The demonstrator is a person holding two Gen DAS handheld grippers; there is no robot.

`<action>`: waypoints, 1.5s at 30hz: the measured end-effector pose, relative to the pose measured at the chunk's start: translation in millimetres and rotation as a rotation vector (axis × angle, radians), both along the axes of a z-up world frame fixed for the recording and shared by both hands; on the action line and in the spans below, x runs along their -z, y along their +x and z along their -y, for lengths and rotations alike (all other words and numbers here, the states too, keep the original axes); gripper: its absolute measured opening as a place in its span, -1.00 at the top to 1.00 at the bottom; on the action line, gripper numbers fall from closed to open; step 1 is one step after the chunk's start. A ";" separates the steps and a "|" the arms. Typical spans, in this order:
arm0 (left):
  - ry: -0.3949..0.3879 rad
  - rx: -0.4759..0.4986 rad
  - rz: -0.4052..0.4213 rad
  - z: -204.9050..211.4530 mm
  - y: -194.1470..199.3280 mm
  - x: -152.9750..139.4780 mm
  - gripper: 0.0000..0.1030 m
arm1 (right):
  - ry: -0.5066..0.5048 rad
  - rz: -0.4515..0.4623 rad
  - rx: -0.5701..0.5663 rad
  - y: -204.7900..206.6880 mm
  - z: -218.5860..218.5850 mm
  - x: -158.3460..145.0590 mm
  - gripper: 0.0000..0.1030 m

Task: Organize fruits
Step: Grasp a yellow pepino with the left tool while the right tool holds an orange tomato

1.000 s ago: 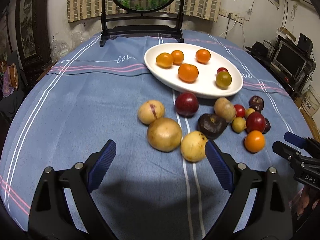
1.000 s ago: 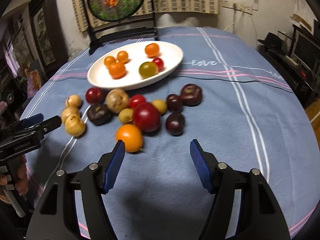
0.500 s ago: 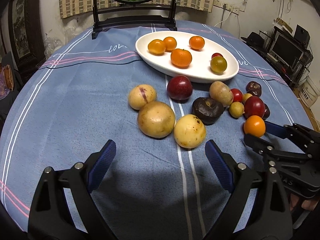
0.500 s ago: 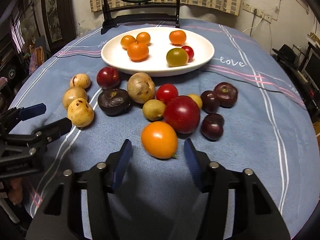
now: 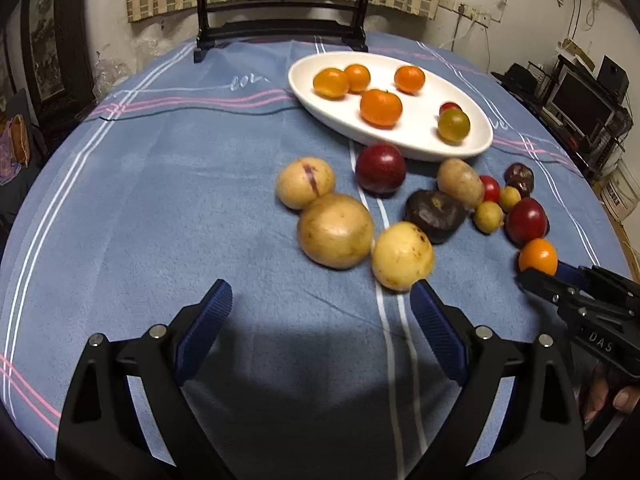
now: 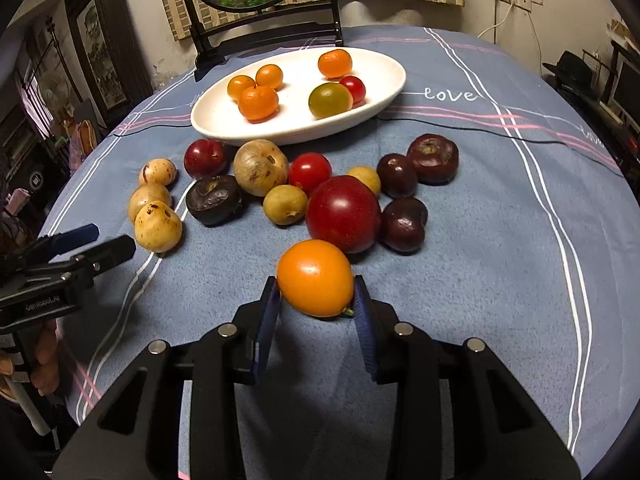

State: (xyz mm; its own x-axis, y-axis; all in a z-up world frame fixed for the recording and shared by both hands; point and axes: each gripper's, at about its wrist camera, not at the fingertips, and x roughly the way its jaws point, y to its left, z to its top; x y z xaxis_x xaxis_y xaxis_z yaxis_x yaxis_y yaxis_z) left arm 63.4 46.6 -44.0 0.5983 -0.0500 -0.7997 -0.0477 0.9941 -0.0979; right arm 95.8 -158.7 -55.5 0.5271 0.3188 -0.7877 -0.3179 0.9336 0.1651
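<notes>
My right gripper [image 6: 316, 300] is shut on an orange tomato [image 6: 315, 277] that rests on the blue cloth; it also shows in the left wrist view [image 5: 538, 257]. Just behind it lie a big red plum [image 6: 343, 213], dark plums [image 6: 402, 224], a red tomato [image 6: 309, 168] and yellow-brown fruits [image 6: 158, 226]. A white oval plate [image 6: 372, 98] at the back holds several orange fruits [image 6: 258, 103], a green tomato [image 6: 330, 100] and a red one. My left gripper [image 5: 320, 316] is open and empty, just short of two yellow fruits [image 5: 335, 231].
A dark wooden stand with a round screen [image 5: 280, 36] stands at the table's far edge behind the plate. The round table's edge [image 6: 624, 200] curves off at the right. Shelves with electronics [image 5: 580, 100] stand beyond it.
My right gripper has moved forward and closed its jaws around the orange tomato. My left gripper has stayed open and nearly still, with the view shifting slightly.
</notes>
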 end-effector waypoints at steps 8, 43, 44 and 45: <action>-0.061 0.017 -0.028 22.0 -0.6 -0.5 -0.79 | 0.039 0.017 -0.021 -3.6 1.5 -1.2 0.27; -0.113 -0.010 -0.074 24.2 15.0 6.4 0.25 | 0.091 0.028 -0.057 -6.6 4.9 -2.6 0.27; -0.110 -0.007 -0.074 24.6 14.4 6.5 0.25 | 0.089 0.028 -0.057 -6.5 4.6 -2.6 0.27; -0.101 -0.003 -0.071 26.2 14.1 6.7 0.24 | 0.086 0.028 -0.056 -6.3 4.4 -2.5 0.27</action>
